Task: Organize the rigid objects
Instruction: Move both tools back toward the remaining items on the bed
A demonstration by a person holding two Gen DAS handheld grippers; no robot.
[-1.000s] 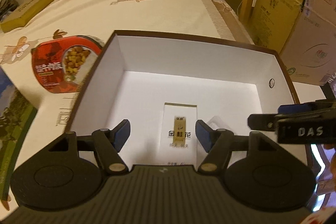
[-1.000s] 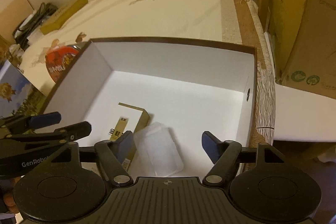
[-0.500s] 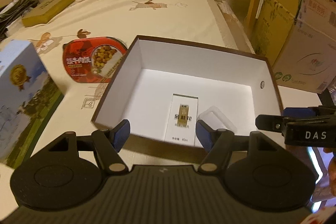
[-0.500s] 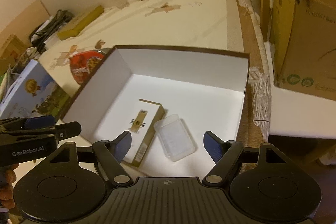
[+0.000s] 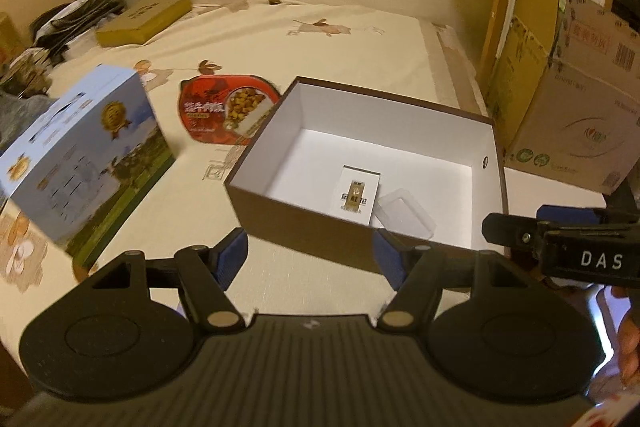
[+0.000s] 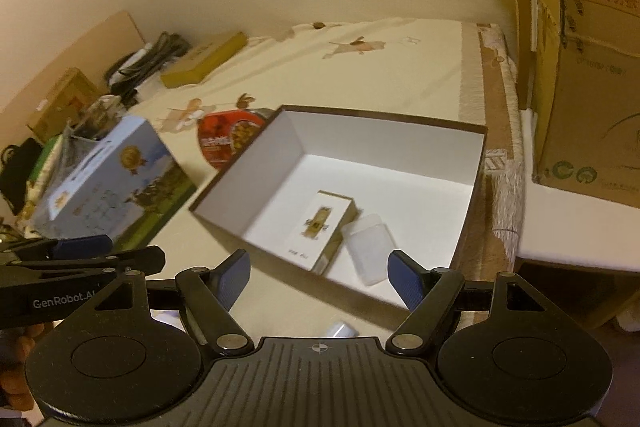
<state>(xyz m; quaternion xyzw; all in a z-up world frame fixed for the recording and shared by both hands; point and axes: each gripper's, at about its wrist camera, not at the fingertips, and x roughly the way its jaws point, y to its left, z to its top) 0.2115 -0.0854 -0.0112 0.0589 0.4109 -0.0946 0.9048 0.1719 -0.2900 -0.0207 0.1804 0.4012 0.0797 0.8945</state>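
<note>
An open brown box with a white inside (image 5: 400, 147) (image 6: 360, 179) sits on the table. Inside lie a small white and gold carton (image 5: 357, 194) (image 6: 320, 223) and a clear plastic case (image 5: 406, 213) (image 6: 370, 241) side by side. My left gripper (image 5: 312, 259) is open and empty, held above the table in front of the box's near wall. My right gripper (image 6: 318, 277) is open and empty, also in front of and above the box; it shows from the side in the left wrist view (image 5: 560, 239).
A blue and green carton (image 5: 80, 155) (image 6: 108, 183) stands left of the box. A red food tub (image 5: 226, 109) (image 6: 230, 137) lies behind it. A flat olive box (image 5: 144, 21) and cables sit far left. Cardboard boxes (image 5: 568, 115) stand at the right past the table edge.
Both grippers have pulled back and up from over the box's inside. The box now looks smaller and farther, and the blue carton has come into view.
</note>
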